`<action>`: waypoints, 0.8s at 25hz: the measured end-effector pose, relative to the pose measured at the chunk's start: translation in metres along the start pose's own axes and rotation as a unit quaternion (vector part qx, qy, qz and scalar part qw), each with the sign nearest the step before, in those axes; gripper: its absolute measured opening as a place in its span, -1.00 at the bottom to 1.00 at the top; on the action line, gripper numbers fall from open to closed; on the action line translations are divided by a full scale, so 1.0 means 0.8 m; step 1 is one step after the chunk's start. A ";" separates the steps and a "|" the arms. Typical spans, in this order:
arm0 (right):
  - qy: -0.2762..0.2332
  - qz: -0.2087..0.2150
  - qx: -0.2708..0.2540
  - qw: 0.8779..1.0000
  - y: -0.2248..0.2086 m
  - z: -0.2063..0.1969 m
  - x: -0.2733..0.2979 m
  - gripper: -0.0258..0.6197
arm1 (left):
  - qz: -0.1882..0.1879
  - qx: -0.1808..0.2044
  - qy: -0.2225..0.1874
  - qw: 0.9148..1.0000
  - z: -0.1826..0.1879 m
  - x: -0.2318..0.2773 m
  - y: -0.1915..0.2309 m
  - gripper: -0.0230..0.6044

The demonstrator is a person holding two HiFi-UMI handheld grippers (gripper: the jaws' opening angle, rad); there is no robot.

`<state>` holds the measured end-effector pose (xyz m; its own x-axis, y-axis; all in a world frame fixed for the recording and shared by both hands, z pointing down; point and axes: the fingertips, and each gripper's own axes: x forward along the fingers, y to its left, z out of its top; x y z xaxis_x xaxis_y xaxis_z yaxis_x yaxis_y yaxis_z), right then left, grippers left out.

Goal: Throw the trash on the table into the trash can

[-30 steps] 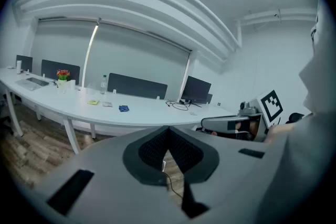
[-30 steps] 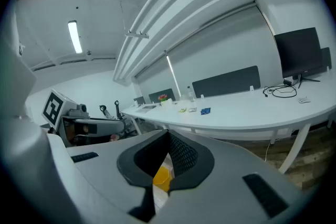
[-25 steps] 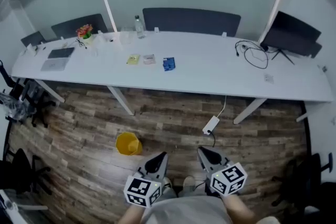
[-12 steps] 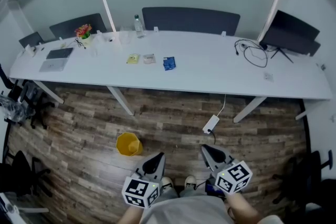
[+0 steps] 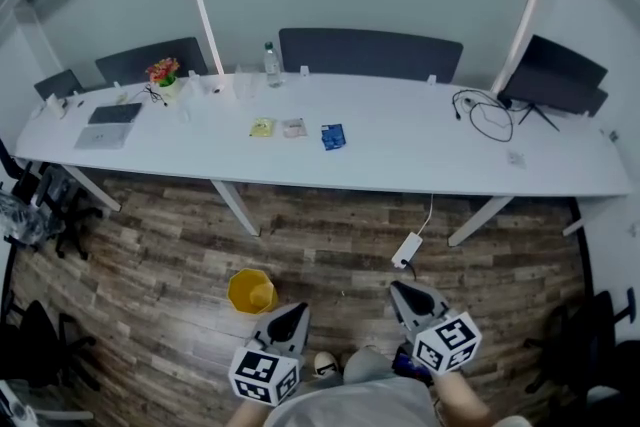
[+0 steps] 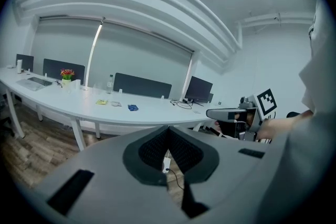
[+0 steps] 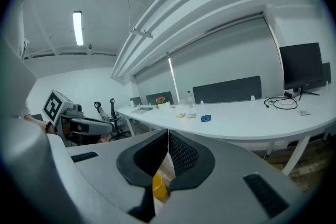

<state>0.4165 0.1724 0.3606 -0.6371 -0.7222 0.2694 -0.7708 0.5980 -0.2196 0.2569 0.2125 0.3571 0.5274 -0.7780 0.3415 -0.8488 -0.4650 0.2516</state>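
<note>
- Left edge of the head view: dark office chairs (image 5: 40, 205) stand on the wood floor (image 5: 330, 235), below the worktop's end.
- A long white worktop (image 5: 400, 143) crosses the upper half of the frame. At its left end lie a laptop (image 5: 112, 114) and a small pot of flowers (image 5: 163, 71), with a clear bottle (image 5: 270, 63) further right by the back edge.
- The trash sits left of centre on the worktop: a yellow wrapper (image 5: 262, 127), a pale wrapper (image 5: 293, 127) and a blue packet (image 5: 333, 136). They lie flat, close together, in a row that runs along the worktop's length. They are too small to tell which way each one points.
- A yellow trash can (image 5: 252, 292) stands on the floor at lower centre-left, well apart from the worktop and just above the left gripper.
- The left gripper (image 5: 297, 312) is at the bottom of the frame, pointing up towards the worktop. Its jaws are together with nothing between them.
- The right gripper (image 5: 397, 287) is beside it, also closed and empty. In its own view the trash can shows through the gap beneath its tips.
- A white power strip (image 5: 407, 250) lies on the floor between the right gripper and the worktop, with its cord running up.
- On the right of the worktop are a coiled black cable (image 5: 485, 115) and a dark monitor (image 5: 555, 75).
</note>
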 end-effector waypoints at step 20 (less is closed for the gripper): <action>0.020 0.022 -0.011 1.000 -0.141 0.066 0.204 -0.83 | 0.004 -0.009 -0.003 1.000 0.094 0.203 0.127 -0.92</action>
<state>0.3996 -0.0316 0.3796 -0.6691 -0.6809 0.2979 -0.7419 0.6361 -0.2123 0.2534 0.0070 0.3697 0.5211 -0.7839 0.3376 -0.8517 -0.4517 0.2658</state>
